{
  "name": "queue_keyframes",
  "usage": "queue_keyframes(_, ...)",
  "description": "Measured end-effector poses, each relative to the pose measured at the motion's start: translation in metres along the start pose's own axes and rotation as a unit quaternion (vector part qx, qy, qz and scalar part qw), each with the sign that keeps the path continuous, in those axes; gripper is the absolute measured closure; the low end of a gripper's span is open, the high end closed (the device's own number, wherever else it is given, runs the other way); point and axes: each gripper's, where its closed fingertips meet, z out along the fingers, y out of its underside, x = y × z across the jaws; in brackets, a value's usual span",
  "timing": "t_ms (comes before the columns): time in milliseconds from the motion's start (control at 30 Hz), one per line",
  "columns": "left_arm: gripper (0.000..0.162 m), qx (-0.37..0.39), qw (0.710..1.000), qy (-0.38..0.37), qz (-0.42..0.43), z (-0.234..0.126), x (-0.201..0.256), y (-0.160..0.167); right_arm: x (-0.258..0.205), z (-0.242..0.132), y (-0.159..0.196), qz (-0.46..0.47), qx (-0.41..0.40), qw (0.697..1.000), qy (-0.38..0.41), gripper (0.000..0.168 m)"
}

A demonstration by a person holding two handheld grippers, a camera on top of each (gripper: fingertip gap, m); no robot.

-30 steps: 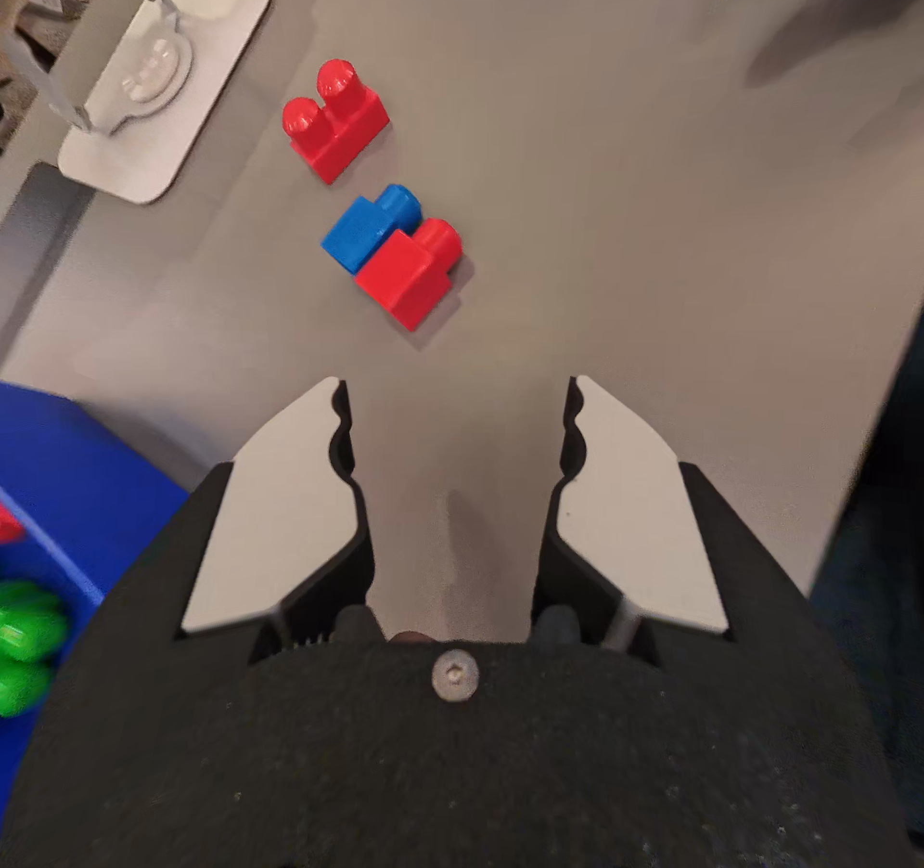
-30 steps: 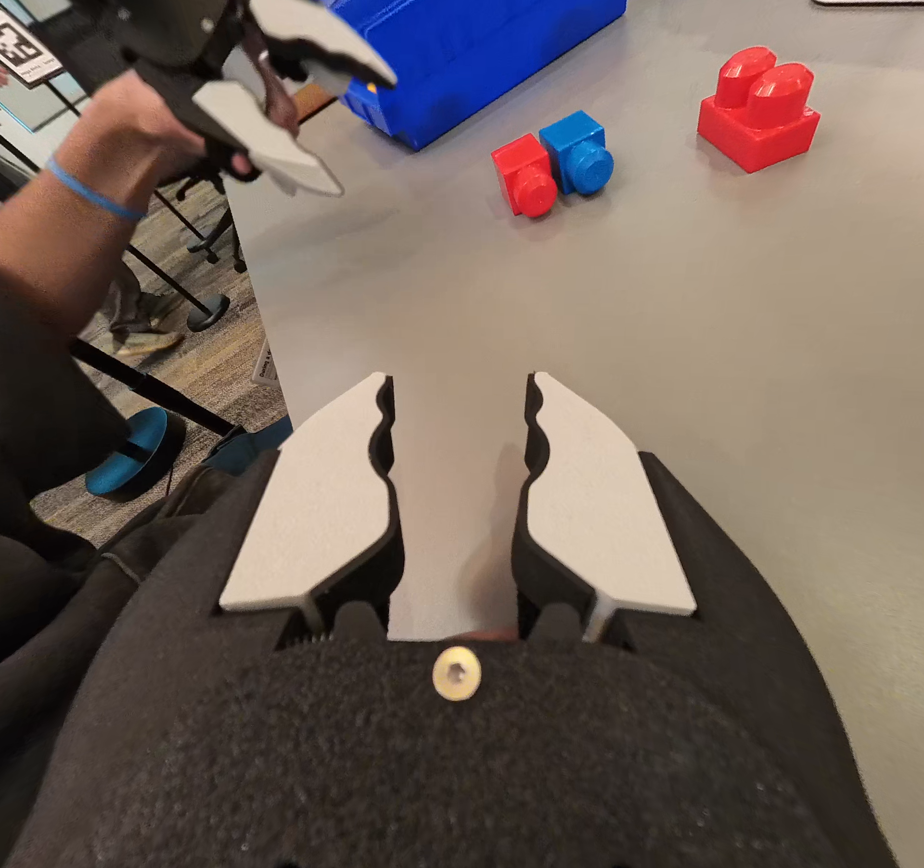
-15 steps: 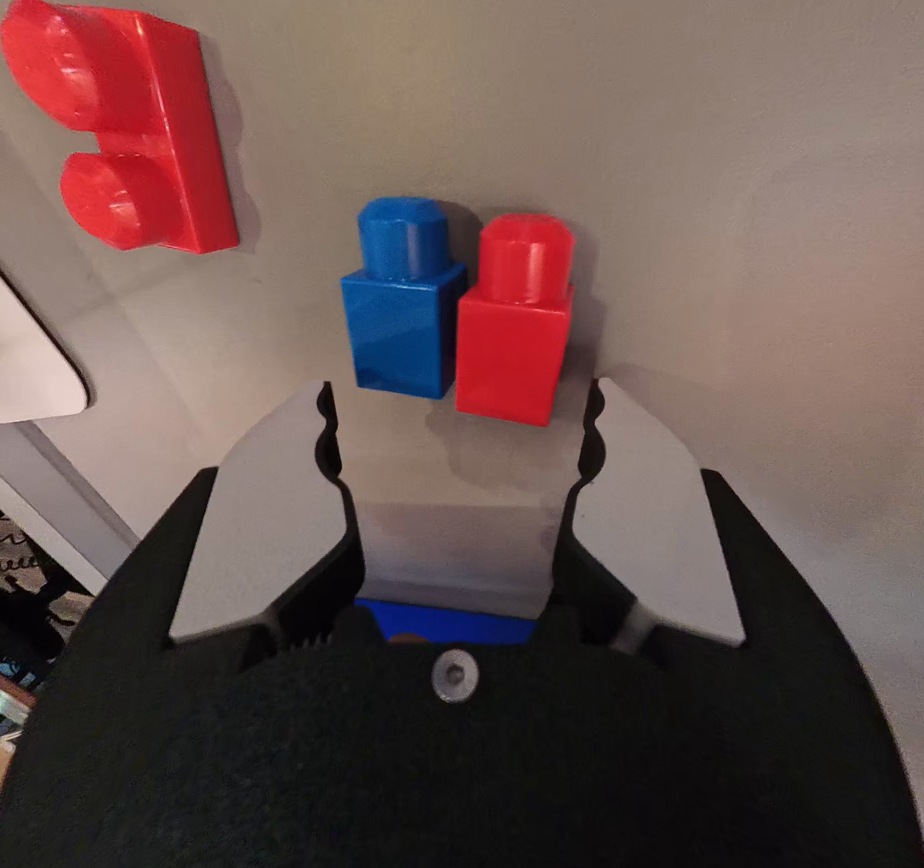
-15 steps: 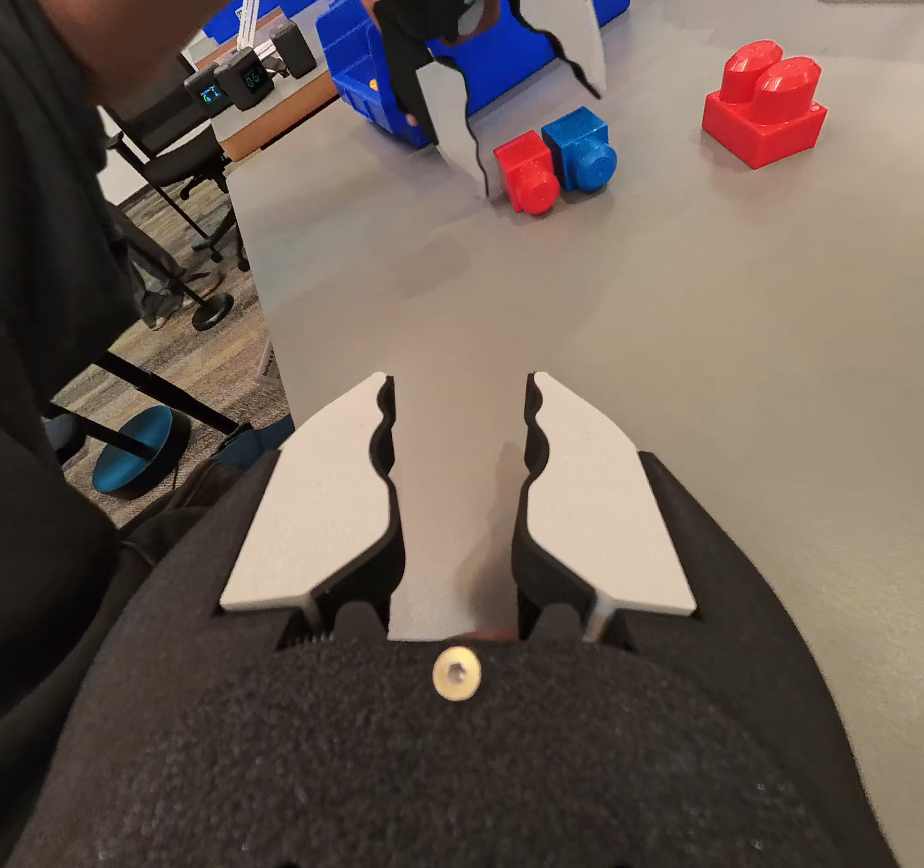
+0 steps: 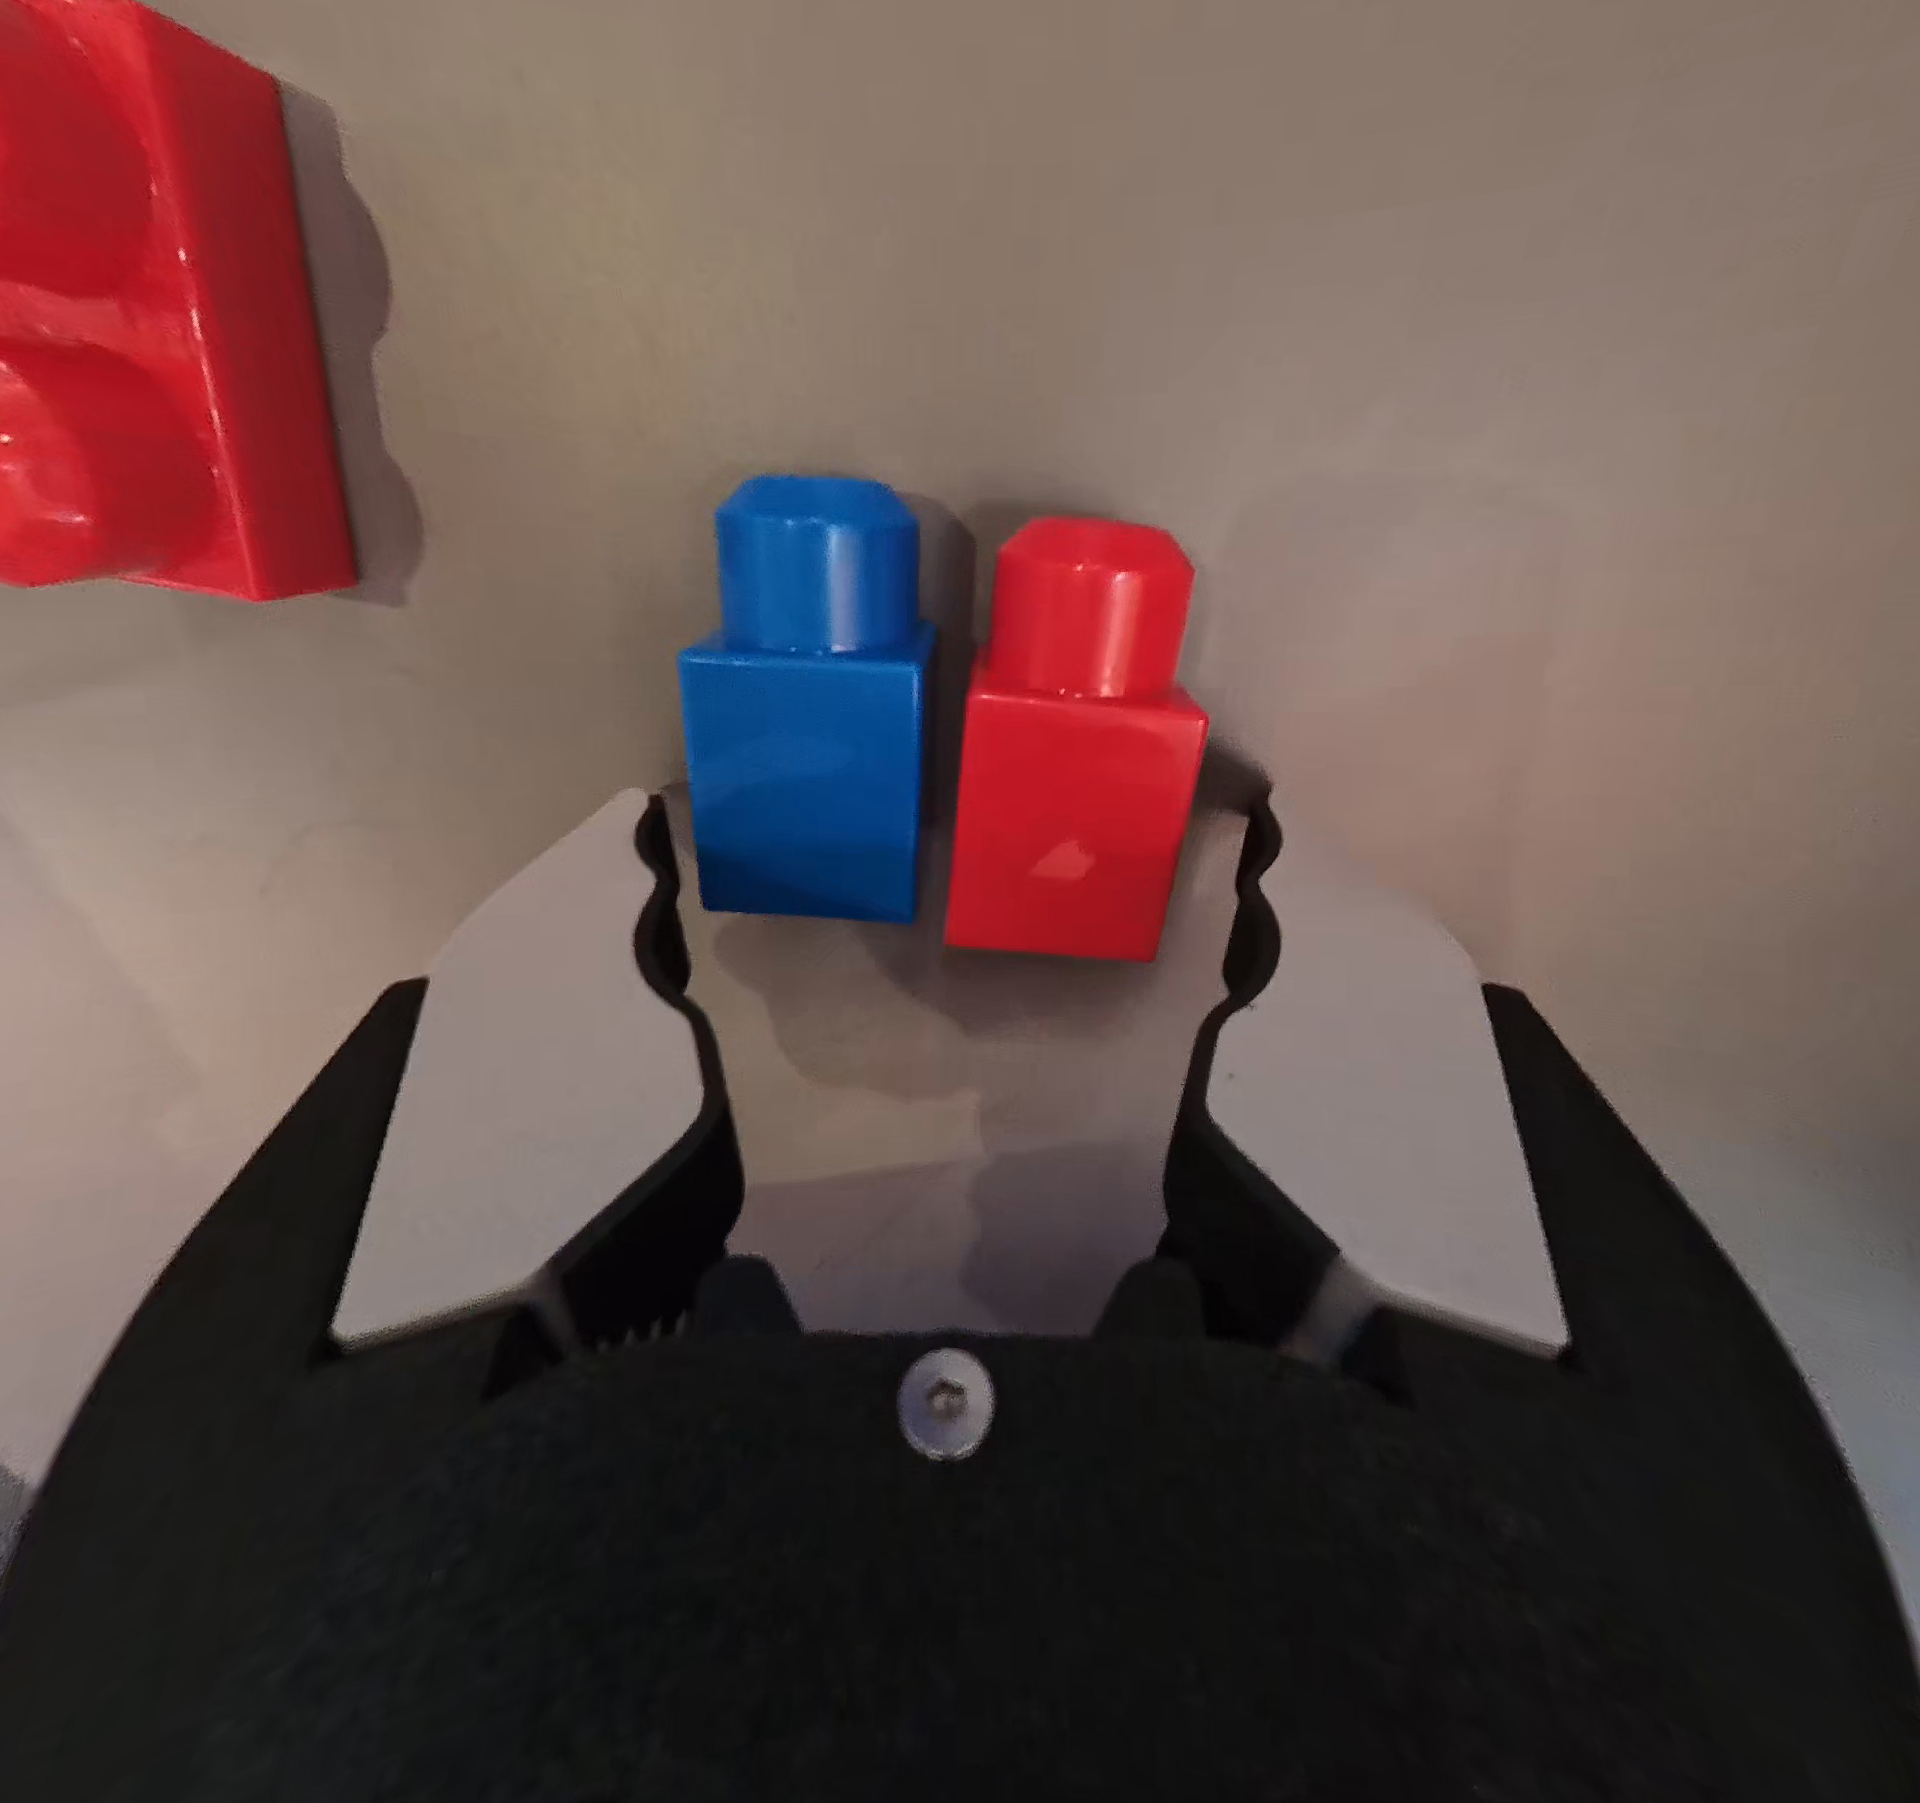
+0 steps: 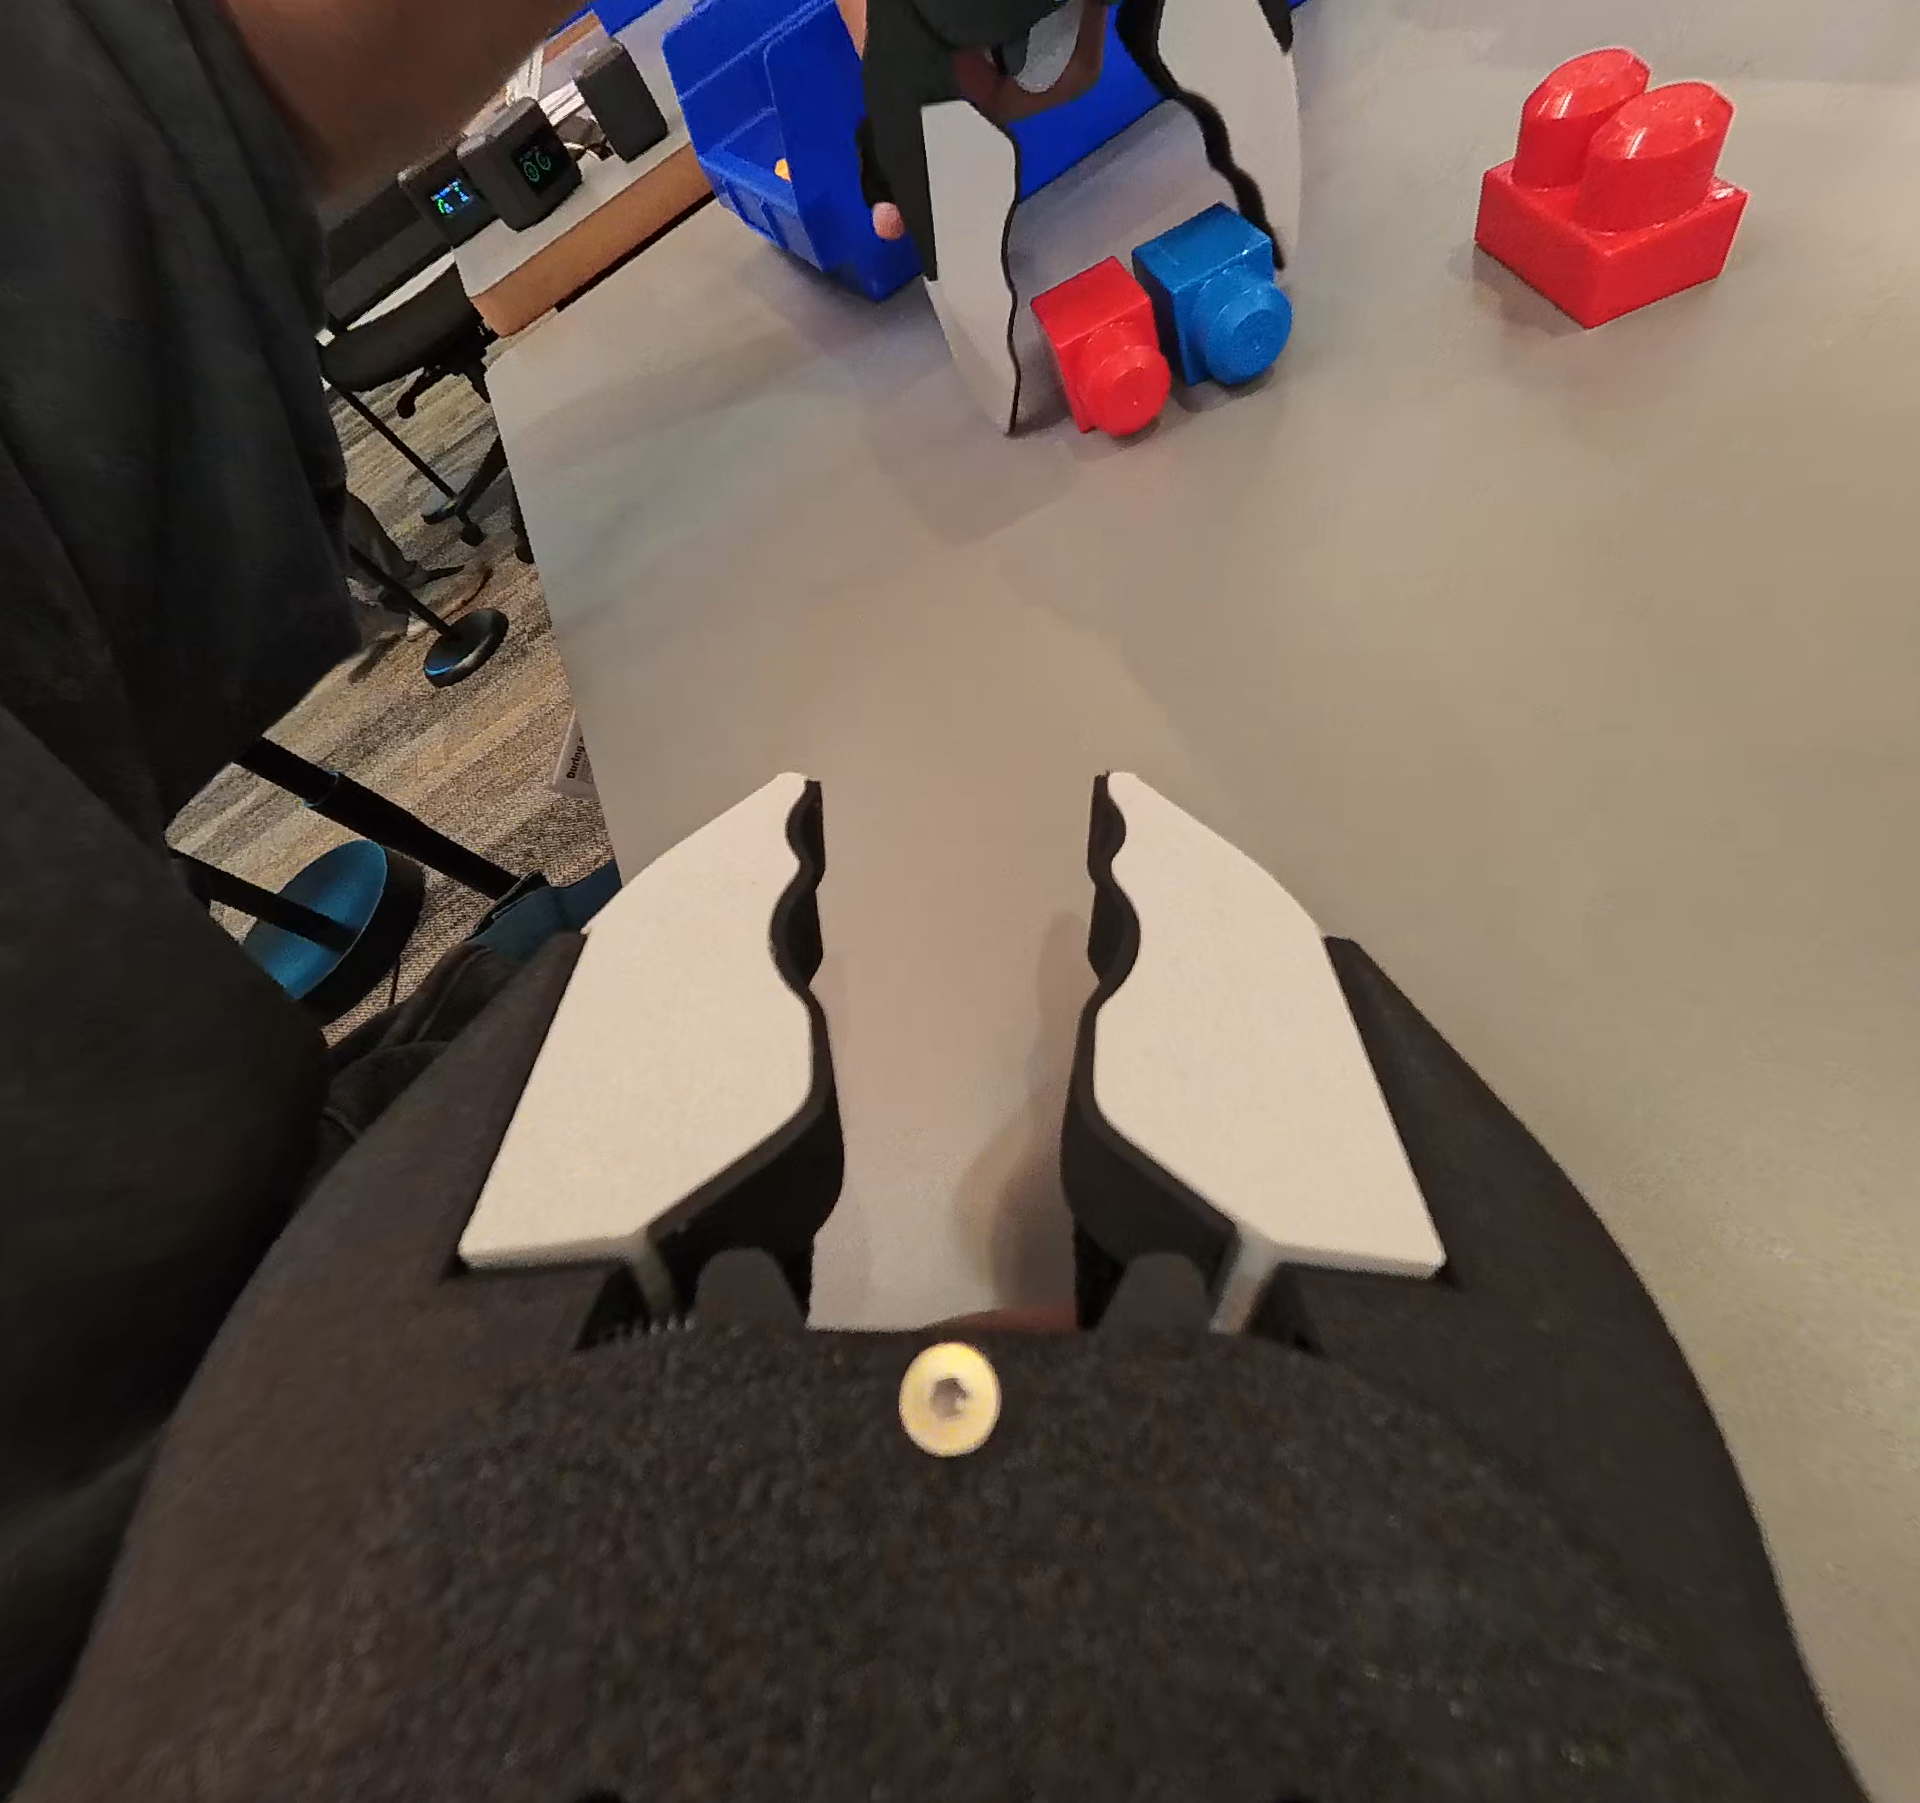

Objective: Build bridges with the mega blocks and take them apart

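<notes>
**A:** On a grey table (image 6: 1455,714), the left gripper (image 5: 956,818) comes down over two single-stud blocks lying on their sides, its jaws spread wide and holding nothing. The blue block (image 5: 805,777) and the small red block (image 5: 1070,818) lie side by side between the fingertips; whether the fingers touch either block cannot be told.

**B:** And in the right wrist view?

**A:** The right gripper (image 6: 956,787) hangs low over the near part of the table, jaws partly apart and empty. Farther off, the left gripper (image 6: 1132,299) straddles the same pair: small red block (image 6: 1101,345) on the left, blue block (image 6: 1216,304) on the right, studs pointing near.

**B:** Anything else?

**A:** A two-stud red block (image 6: 1610,195) stands upright well to the right, apart from the pair. A blue bin (image 6: 790,122) sits at the far left, behind the left gripper.
</notes>
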Motion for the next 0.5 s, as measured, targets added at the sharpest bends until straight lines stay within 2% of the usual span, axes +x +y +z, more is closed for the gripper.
queue_keyframes(133,0.068,0.011,1.000,0.009,-0.003,0.001,0.003,-0.004,0.000,0.000,0.000,0.000,0.001,1.000,0.001,0.119)
queue_keyframes(267,0.086,0.022,1.000,0.017,-0.008,0.000,0.003,-0.007,0.000,0.000,0.000,-0.002,0.000,1.000,0.002,0.120)
queue_keyframes(333,0.087,0.031,0.999,0.018,-0.010,0.000,0.003,-0.010,0.000,0.000,0.000,-0.003,-0.001,1.000,0.003,0.120)
queue_keyframes(367,0.086,0.032,0.999,0.018,-0.014,0.000,0.003,-0.011,0.000,0.000,0.000,-0.004,-0.001,1.000,0.003,0.119)
queue_keyframes(467,0.068,0.036,0.998,0.023,-0.035,0.001,0.003,-0.012,0.000,0.000,0.000,-0.004,-0.001,1.000,0.004,0.120)
queue_keyframes(500,0.058,0.035,0.998,0.024,-0.040,0.001,0.004,-0.013,0.000,0.000,0.000,-0.003,-0.001,1.000,0.003,0.120)
